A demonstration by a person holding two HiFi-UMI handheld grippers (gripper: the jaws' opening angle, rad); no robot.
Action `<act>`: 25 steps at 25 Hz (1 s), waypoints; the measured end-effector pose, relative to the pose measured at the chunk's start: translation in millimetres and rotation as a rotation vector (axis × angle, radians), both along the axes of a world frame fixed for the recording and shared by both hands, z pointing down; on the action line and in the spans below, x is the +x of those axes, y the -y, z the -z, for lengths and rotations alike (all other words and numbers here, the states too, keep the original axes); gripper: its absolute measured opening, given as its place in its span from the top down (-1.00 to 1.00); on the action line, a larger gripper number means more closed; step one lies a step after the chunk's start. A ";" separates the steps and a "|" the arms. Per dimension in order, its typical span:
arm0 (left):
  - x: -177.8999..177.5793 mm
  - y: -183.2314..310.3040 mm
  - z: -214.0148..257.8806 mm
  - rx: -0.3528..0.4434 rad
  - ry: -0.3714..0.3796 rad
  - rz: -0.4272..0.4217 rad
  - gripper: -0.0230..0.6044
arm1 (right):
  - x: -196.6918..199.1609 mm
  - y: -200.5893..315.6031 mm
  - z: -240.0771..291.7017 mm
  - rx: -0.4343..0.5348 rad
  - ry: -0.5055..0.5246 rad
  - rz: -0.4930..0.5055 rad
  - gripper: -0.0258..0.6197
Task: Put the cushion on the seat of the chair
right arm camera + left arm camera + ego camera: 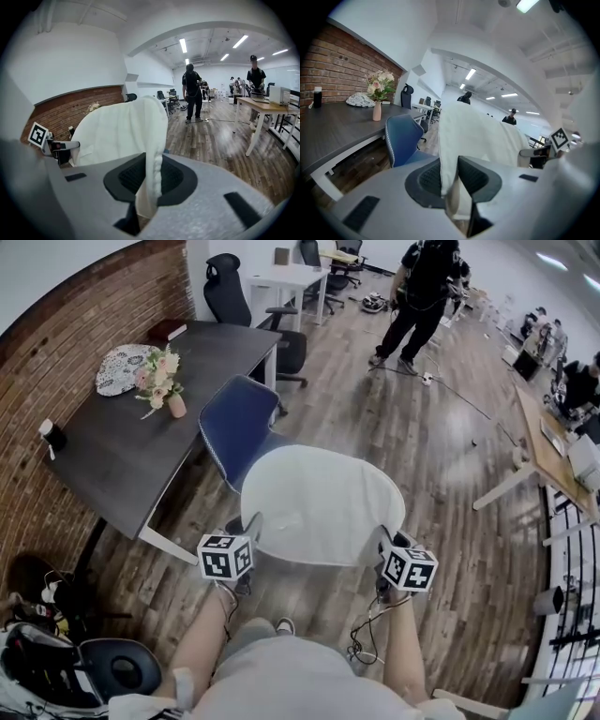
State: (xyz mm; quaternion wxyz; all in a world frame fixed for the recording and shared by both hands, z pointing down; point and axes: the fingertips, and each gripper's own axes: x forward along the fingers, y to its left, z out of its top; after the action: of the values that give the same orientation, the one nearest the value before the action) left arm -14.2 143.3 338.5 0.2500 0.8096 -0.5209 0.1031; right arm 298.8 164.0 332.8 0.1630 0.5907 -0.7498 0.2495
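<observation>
I hold a white oval cushion (323, 507) flat in the air between both grippers, over the wooden floor. My left gripper (251, 526) is shut on its near left edge, my right gripper (386, 538) on its near right edge. Just beyond the cushion's far left edge stands the blue chair (236, 423), its seat partly hidden by the cushion. In the left gripper view, the cushion (478, 136) rises from the shut left gripper (449, 180), the chair (401, 138) to its left. In the right gripper view, the cushion's edge (152, 140) is pinched in the right gripper (150, 180).
A dark desk (141, 446) stands left of the chair along the brick wall, with a flower vase (169, 395) on it. A black office chair (234, 296) stands beyond. A person (422, 296) stands far off with a cable on the floor. A wooden table (544, 446) is at right.
</observation>
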 end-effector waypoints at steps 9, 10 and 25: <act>5.8 30.4 1.4 -0.008 0.033 -0.003 0.68 | 7.4 32.9 -9.7 -0.012 0.048 -0.007 0.75; 5.6 36.6 -0.6 -0.010 0.033 -0.003 0.68 | 7.0 38.3 -11.3 -0.013 0.053 -0.010 0.75; -11.5 201.7 0.5 0.020 0.001 -0.002 0.68 | -11.4 199.3 1.6 0.044 0.040 -0.009 0.76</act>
State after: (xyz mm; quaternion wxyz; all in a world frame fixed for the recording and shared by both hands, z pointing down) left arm -25.7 -58.3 338.0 0.2414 0.8126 -0.5212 0.0986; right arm 287.4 -35.3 331.1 0.1337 0.5926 -0.7555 0.2453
